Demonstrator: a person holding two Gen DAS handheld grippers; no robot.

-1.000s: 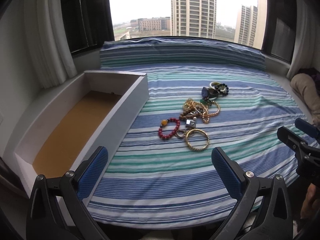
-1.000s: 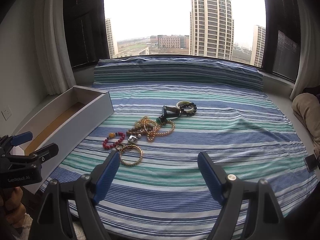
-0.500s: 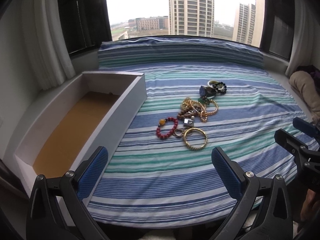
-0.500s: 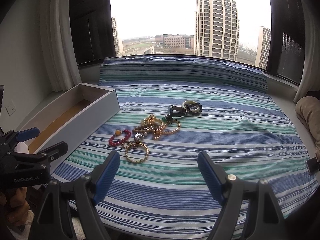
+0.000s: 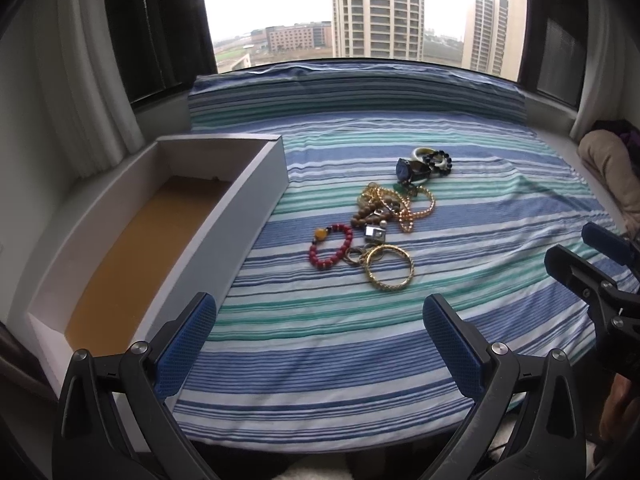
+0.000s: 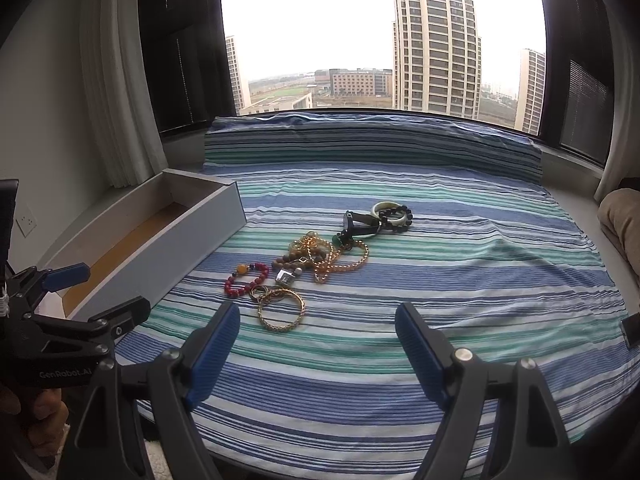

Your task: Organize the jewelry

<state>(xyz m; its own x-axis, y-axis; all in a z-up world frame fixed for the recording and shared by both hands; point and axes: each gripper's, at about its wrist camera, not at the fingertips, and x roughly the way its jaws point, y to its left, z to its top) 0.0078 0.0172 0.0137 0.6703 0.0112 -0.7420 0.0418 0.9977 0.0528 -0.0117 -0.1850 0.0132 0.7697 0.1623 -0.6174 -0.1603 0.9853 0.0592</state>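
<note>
Over the striped sheet (image 5: 320,340) I've eased both grippers, left (image 5: 320,344) & right (image 6: 318,350), closer to the jewelry pile (image 6: 316,256), jaws wide apart, nothing picked up yet, box (image 5: 256,196) empty.

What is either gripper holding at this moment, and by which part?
Nothing. The left gripper and right gripper are both open and empty, short of the jewelry pile lying on the striped cloth.

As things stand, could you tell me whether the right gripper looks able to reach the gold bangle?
Probably yes. The right gripper is open and the gold bangle lies just ahead on the striped cloth, at the near edge of the pile, nothing between them.
</note>
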